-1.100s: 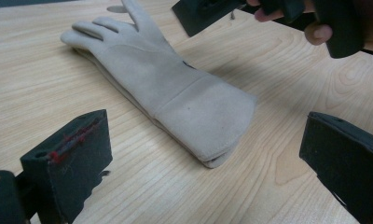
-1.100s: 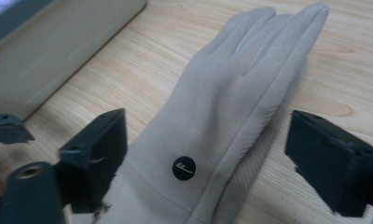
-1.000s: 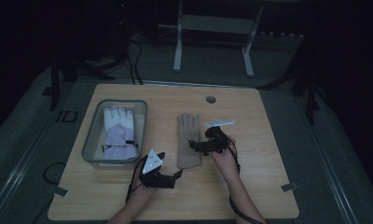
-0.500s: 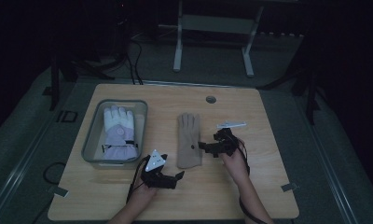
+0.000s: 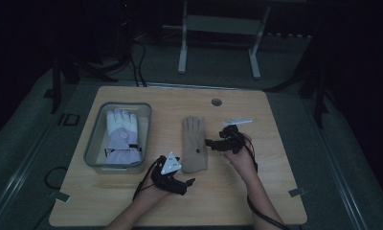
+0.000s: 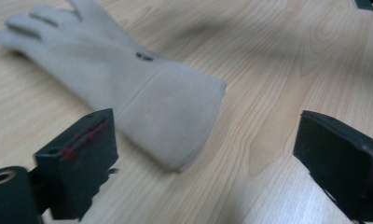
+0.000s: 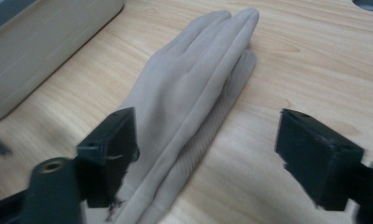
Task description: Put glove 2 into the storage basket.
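The tan glove [image 5: 195,143] lay flat in the middle of the wooden table [image 5: 256,191], fingers pointing away from me. A white glove [image 5: 122,135] sat in the grey bin [image 5: 93,143] off to the left.

My left gripper [image 5: 188,182] waited just below the cuff, with both jaws wide apart and nothing in them. My right gripper [image 5: 209,142] sat right beside the glove's right edge, also spread wide and empty.

I guessed the job was to pick up the tan glove. To do that well, I thought I should slide one jaw under the soft edge, squeeze gently, and lift slowly so the cloth did not slip out.

Half a second before, my right gripper was a bit farther from the glove. It had crept closer. The left one and both gloves had stayed put.
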Tool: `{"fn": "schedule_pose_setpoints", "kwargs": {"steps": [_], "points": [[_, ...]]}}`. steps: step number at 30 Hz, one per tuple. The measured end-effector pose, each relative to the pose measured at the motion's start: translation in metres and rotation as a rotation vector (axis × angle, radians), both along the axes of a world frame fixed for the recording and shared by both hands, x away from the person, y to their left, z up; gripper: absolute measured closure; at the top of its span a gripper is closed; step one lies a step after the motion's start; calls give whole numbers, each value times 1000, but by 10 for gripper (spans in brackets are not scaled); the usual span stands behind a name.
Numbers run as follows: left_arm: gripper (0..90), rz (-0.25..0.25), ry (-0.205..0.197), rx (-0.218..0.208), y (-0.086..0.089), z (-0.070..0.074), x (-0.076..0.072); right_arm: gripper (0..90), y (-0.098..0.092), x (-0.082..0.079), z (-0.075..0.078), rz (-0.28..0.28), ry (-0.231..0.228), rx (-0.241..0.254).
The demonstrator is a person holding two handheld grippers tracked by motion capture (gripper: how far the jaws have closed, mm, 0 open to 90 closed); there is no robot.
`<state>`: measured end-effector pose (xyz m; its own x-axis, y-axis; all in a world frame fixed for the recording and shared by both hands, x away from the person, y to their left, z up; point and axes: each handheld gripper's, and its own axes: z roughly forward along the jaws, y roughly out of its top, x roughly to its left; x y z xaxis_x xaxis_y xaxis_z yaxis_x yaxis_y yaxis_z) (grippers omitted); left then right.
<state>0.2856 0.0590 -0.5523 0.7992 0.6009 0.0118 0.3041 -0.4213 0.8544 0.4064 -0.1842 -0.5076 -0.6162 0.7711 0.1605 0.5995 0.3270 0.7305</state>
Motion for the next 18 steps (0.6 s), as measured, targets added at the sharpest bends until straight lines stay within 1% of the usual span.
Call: {"fn": "schedule_pose_setpoints", "kwargs": {"steps": [2,3,4,5,8,10,11,13,15,16,18], "points": [[107,-21,-12,32,-5,2,2,208,4,6,1,-5,-1,-10],[114,-38,-13,67,-10,3,4,210,6,9,1,-3,2,-13],[146,-45,-21,93,-12,3,6,224,8,13,1,-7,0,-6],[195,-72,-24,123,-14,4,9,235,10,14,2,-11,-6,-1],[200,-84,-27,158,-16,4,15,239,15,23,0,-13,-9,16],[200,-88,-31,169,-18,3,18,239,19,30,-3,-22,8,22],[200,-98,-32,170,-19,3,19,239,21,33,-4,-27,12,19],[199,-106,-31,184,-22,3,21,238,26,41,-8,-36,32,12],[199,-112,-38,204,-25,2,22,238,31,47,-14,-47,49,-1],[200,-118,-36,213,-26,2,23,238,33,49,-16,-48,57,-2],[202,-113,-26,235,-28,0,27,239,36,55,-23,-61,69,-14]]}}
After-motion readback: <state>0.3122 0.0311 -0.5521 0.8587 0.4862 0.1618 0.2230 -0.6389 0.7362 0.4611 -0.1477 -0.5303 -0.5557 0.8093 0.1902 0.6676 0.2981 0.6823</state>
